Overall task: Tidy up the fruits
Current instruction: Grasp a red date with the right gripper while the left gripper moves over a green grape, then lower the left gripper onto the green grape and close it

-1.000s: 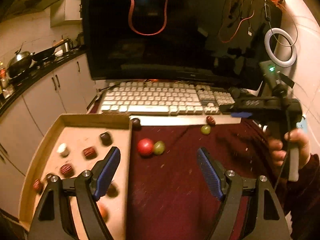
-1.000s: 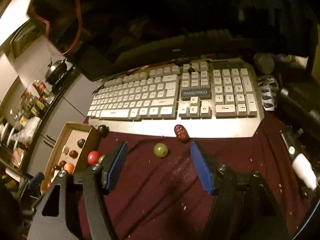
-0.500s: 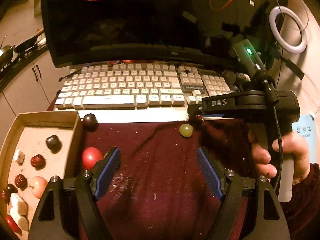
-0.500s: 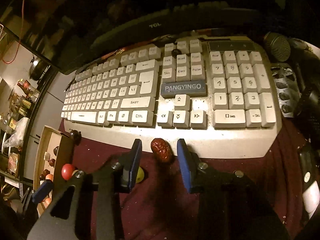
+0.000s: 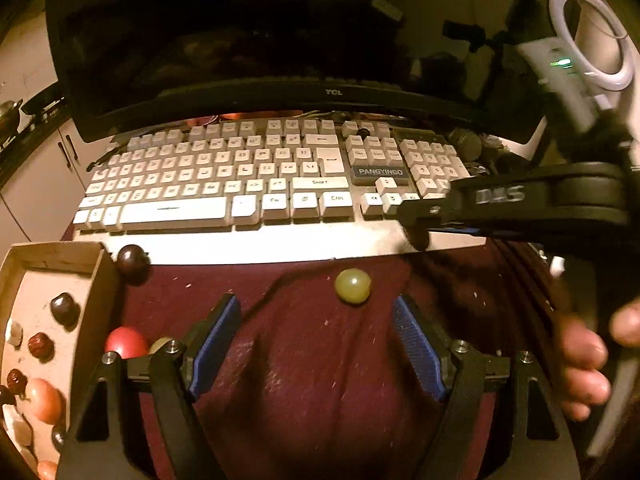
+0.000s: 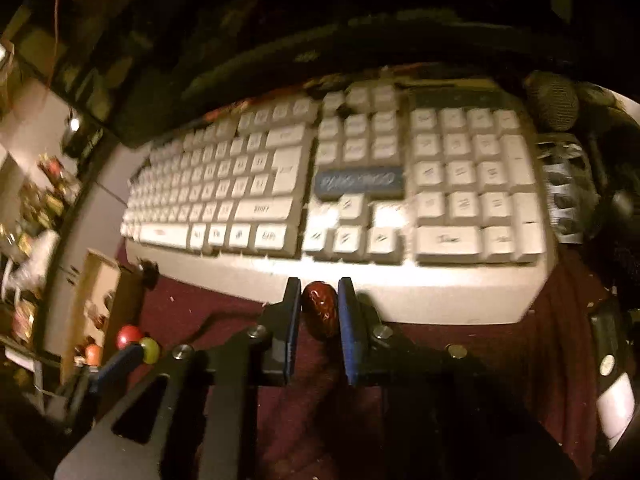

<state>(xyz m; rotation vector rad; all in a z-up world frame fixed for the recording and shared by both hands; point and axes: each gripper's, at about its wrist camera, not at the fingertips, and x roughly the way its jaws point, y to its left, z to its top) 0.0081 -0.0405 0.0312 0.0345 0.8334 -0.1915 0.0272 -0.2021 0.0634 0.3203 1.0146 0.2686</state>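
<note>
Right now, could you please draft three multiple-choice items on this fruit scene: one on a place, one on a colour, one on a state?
1. Where does the green grape lie?
A. in the box
B. on the maroon cloth
C. on the keyboard

2. What colour are the left gripper pads?
A. blue
B. white
C. orange

3. What is the right gripper doing?
A. standing wide open
B. clamped on a red date
C. holding a grape

Answers: B, cloth lies under the grape; A, blue pads flank the cloth; B, both pads press the date.

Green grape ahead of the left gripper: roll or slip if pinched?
The green grape looks round and smooth, so it would likely roll if nudged. The cloth is wrinkled and may slow it. The glossy skin may squirt from the pads.
</note>
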